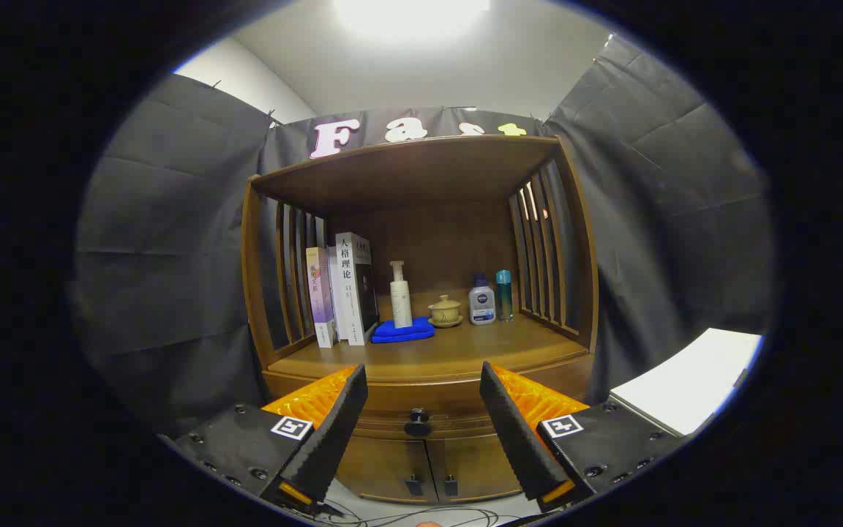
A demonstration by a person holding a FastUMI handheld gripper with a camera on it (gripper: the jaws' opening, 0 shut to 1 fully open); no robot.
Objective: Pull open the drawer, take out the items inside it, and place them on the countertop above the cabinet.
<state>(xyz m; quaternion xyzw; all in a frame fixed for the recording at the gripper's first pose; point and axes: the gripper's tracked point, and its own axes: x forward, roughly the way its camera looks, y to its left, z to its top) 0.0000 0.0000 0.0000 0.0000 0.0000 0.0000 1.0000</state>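
Note:
A wooden cabinet stands ahead with its countertop [436,355] under a slatted shelf frame. Below the countertop the drawer [421,410] is closed, with a dark round knob [418,422] at its middle. My gripper [421,410] is open, and the knob sits in the gap between the two fingers, a short way beyond them. Nothing is held. The drawer's inside is hidden.
On the countertop stand several books [341,293], a white pump bottle [400,294] on a folded blue cloth [403,331], a small lidded cup [445,310], a squat bottle [481,304] and a teal bottle [503,294]. Two lower cabinet doors [429,468] are closed. A white table [692,380] is at the right.

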